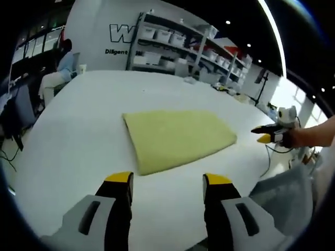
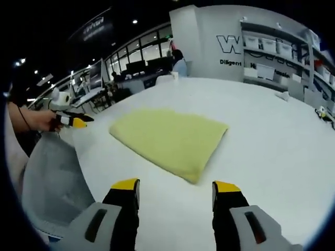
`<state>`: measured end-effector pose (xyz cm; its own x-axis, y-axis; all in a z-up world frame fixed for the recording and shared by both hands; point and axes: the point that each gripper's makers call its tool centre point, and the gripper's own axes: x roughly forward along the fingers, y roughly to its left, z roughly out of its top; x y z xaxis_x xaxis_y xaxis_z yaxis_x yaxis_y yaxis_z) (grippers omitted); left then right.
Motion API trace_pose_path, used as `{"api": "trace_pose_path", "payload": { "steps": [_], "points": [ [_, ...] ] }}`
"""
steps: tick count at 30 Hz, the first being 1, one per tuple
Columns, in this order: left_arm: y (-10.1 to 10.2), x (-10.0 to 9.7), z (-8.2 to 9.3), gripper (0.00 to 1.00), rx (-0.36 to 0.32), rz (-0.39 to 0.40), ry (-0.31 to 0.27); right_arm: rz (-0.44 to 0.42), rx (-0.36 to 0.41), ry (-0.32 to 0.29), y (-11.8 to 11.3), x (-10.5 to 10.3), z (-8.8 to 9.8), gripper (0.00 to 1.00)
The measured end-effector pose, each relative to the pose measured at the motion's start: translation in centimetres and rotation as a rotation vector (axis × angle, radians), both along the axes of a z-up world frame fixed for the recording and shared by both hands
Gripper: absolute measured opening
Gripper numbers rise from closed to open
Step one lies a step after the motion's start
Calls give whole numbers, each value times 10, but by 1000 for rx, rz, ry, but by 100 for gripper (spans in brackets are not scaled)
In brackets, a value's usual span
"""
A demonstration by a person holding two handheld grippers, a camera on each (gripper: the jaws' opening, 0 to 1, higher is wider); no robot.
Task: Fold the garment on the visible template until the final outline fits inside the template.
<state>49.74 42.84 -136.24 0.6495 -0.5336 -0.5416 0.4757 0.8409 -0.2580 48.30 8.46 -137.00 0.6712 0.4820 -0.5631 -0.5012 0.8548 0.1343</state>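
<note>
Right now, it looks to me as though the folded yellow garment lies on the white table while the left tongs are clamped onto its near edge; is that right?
Not quite. The folded yellow garment does lie on the white table, but the left tongs are open and hold nothing, with bare table between them and the cloth's near edge. The left gripper view shows this.

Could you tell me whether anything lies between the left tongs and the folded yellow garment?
Nothing visible does. The left tongs stand open over bare white table, and the yellow garment lies just ahead of them with no object between.
</note>
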Motion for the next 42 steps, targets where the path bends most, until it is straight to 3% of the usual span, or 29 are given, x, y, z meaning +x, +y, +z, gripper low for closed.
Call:
{"api": "trace_pose_path", "payload": {
  "steps": [3, 9, 12, 15, 25, 33, 42],
  "points": [
    [-3, -7, 1, 54, -14, 22, 10, -15, 19, -1, 2, -6, 4, 58],
    [-10, -18, 5, 60, 19, 6, -56, -50, 42, -31, 9, -15, 15, 71],
    [-12, -14, 13, 65, 30, -3, -103, -59, 48, -46, 14, -18, 19, 76],
    [-13, -14, 14, 67, 15, -4, -108, -72, 53, -66, 17, -20, 24, 81],
    [-20, -16, 14, 69, 31, -46, -135, -85, 57, -93, 18, -21, 30, 88],
    [-12, -12, 20, 76, 13, -1, -155, -85, 66, -93, 19, -22, 32, 90],
    [-10, -12, 24, 77, 5, 14, -171, -66, 58, -110, 25, -17, 40, 90]
  ]
}}
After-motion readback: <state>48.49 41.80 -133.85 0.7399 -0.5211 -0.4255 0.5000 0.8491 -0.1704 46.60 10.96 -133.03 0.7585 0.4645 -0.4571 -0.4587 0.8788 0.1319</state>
